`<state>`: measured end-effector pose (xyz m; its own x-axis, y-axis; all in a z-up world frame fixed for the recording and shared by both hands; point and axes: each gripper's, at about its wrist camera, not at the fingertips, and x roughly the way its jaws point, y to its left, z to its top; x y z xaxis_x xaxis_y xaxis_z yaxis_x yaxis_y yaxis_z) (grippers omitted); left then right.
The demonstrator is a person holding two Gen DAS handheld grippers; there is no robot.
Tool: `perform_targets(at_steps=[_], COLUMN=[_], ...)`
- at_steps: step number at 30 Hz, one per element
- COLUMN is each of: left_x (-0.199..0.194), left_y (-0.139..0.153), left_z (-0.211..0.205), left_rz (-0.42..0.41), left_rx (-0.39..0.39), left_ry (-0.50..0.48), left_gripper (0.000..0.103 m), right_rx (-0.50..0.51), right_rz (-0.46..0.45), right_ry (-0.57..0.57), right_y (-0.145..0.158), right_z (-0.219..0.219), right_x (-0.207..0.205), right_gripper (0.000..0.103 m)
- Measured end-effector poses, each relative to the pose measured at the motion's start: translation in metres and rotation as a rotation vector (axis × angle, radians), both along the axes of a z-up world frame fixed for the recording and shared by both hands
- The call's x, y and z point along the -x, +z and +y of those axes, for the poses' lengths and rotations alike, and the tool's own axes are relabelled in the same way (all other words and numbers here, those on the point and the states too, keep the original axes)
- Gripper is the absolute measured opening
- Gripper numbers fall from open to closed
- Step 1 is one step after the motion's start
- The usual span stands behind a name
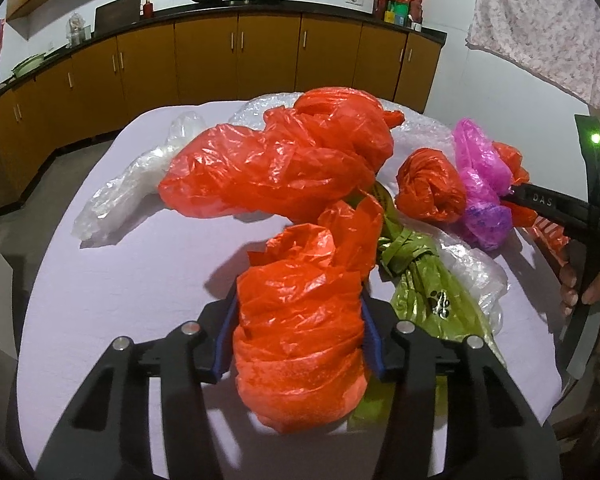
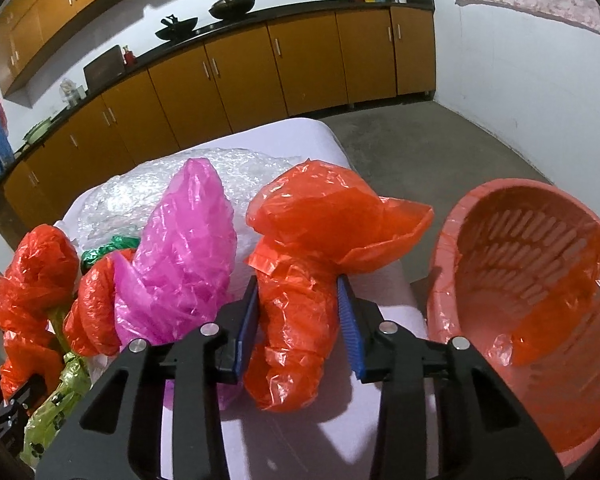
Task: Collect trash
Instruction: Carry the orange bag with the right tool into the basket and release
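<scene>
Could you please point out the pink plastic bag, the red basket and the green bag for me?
pink plastic bag (image 2: pixel 180 248), right wrist view, middle of its crinkled body.
red basket (image 2: pixel 448 280), right wrist view, near left rim.
green bag (image 1: pixel 432 300), left wrist view, flat part below the knot.

Both wrist views sit close above the table (image 1: pixel 120 280), angled down across it toward the brown cabinets (image 2: pixel 240 76) along each frame's top; both catch the pink bag (image 1: pixel 480 184) (image 2: pixel 180 248).
</scene>
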<state>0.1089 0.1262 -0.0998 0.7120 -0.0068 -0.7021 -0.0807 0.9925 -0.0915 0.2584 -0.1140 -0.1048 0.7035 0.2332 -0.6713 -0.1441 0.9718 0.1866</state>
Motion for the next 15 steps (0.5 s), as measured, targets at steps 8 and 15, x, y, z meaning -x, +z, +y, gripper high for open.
perform_targets(at_steps=[8,15], left_x=[0.014,0.031], left_y=[0.007,0.014], left_z=[0.003,-0.001], left_rz=[-0.024,-0.042], left_rx=[0.003,0.012], left_ry=[0.004,-0.001], left_gripper=[0.048,0.048], right_rx=[0.001,-0.008], right_rz=[-0.027,-0.030], right_ry=[-0.007,-0.027], right_y=[0.008,0.013], right_z=[-0.008,-0.023], right_x=[0.019,0.039], right_gripper=[0.038,0.038])
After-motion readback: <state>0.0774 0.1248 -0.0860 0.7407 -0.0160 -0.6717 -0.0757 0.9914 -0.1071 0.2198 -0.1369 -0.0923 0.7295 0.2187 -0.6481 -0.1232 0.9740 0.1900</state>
